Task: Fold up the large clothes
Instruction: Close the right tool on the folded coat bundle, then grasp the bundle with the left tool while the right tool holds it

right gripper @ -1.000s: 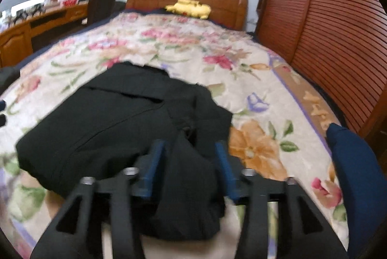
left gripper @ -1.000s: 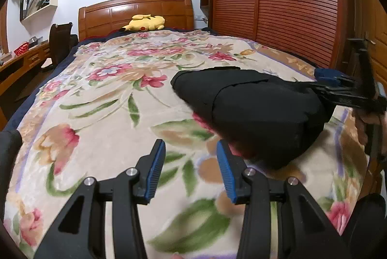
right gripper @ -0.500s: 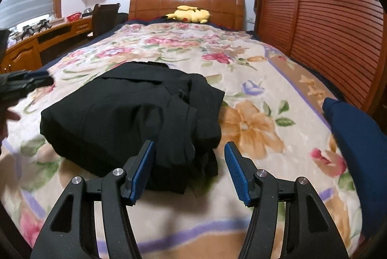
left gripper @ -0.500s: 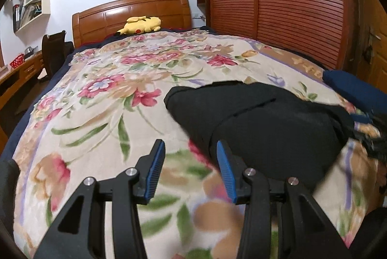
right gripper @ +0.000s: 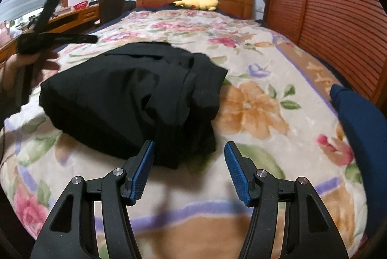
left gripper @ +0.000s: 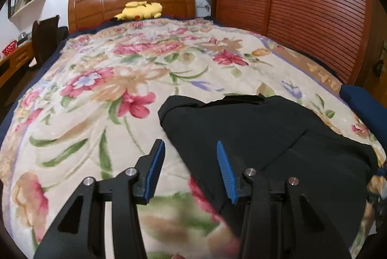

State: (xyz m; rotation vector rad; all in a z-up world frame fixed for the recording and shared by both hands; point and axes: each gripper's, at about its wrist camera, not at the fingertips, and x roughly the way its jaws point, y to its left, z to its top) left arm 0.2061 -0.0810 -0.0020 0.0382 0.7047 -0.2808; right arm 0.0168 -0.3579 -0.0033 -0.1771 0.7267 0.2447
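Left wrist view: compared with a second ago, the folded black fabric garment (left gripper: 261, 135) sits flat on the floral blanket-covered bed (left gripper: 96, 99) rather than lifted, and the right gripper no longer shows at the frame's right edge. The left gripper (left gripper: 191, 170) has its jaws apart and empty, one blue pad over the garment's near-left edge.

Right wrist view: the right gripper (right gripper: 188, 170) was closed on the cloth a second ago; its jaws now stand apart, clear of it. The garment's long axis runs across the bed, near the foot edge, loose folds toward the louvred wooden wardrobe (right gripper: 338, 5).
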